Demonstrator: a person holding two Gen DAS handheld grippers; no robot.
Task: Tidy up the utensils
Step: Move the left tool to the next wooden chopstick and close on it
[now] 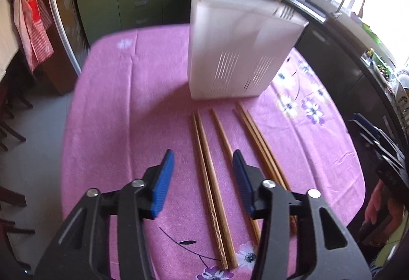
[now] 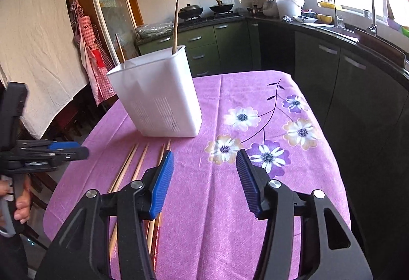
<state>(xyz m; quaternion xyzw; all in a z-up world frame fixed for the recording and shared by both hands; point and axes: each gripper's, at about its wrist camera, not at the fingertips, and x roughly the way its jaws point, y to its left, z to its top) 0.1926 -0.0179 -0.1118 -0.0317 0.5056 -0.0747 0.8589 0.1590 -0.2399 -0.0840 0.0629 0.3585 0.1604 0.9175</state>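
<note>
Left wrist view: the left gripper [image 1: 203, 172] is held with its jaws spread wide and nothing between the pads, above a pair of wooden chopsticks [image 1: 209, 162] laid on the pink tablecloth [image 1: 127, 101]. More chopsticks [image 1: 258, 142] are seen just beyond the right-hand jaw. A white utensil holder [image 1: 237, 49] is stood ahead of the jaws, with sticks upright inside. The right gripper [image 2: 204, 172] is likewise held agape and empty, chopsticks lying beside its left-hand jaw.

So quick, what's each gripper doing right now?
Left gripper: open, holding nothing, above the chopsticks.
Right gripper: open, holding nothing.
</note>
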